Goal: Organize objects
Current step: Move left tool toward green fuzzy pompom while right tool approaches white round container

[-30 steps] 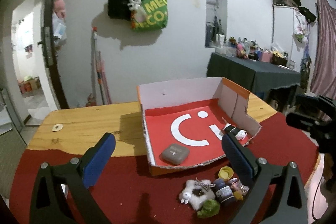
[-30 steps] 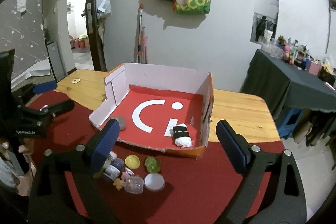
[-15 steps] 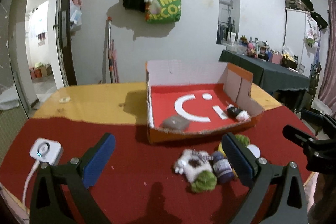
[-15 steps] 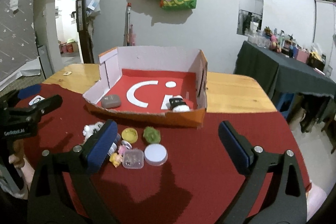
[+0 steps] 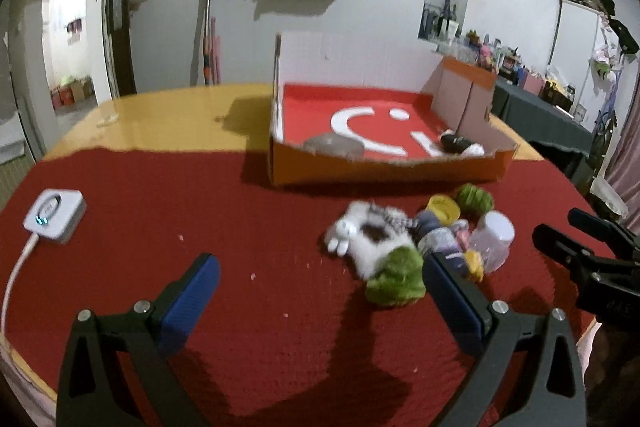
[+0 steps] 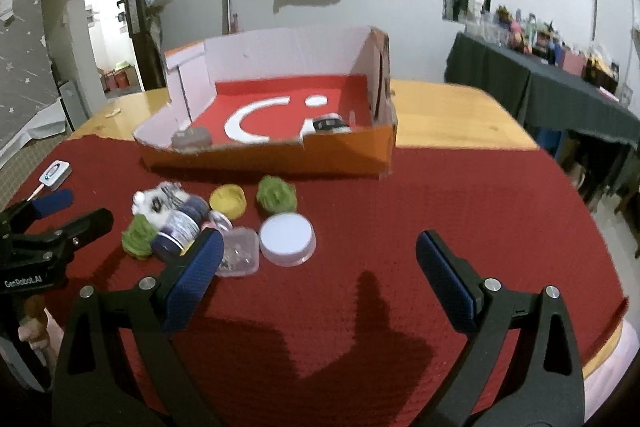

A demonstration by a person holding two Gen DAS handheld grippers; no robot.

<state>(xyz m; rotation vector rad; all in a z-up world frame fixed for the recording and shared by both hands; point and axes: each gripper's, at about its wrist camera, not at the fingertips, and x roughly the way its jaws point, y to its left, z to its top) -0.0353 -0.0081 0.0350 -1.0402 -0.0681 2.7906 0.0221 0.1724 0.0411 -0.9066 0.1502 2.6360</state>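
Note:
An open orange cardboard box (image 5: 384, 171) (image 6: 280, 157) with a red floor stands on the table; a grey pouch (image 5: 334, 143) (image 6: 191, 138) and a black-and-white item (image 5: 460, 145) (image 6: 330, 125) lie inside. In front of it is a cluster: a white plush (image 5: 368, 233) (image 6: 158, 201), green fuzzy balls (image 5: 396, 281) (image 6: 277, 193), a dark bottle (image 6: 180, 227), a yellow lid (image 6: 228, 201), a clear case (image 6: 238, 253), a white round lid (image 6: 287, 239). My left gripper (image 5: 320, 291) is open, near the cluster's front left. My right gripper (image 6: 320, 267) is open, just before the white lid.
A red cloth (image 6: 440, 207) covers the near half of the wooden table (image 5: 168, 119). A white charger with a cable (image 5: 54, 215) lies at the left. Bags hang on the wall behind. A dark-clothed side table (image 6: 560, 87) stands at the right.
Both grippers have drawn back and dropped lower toward the cloth, so the box looks farther and the cluster of small items now sits near the fingertips. Both stay open.

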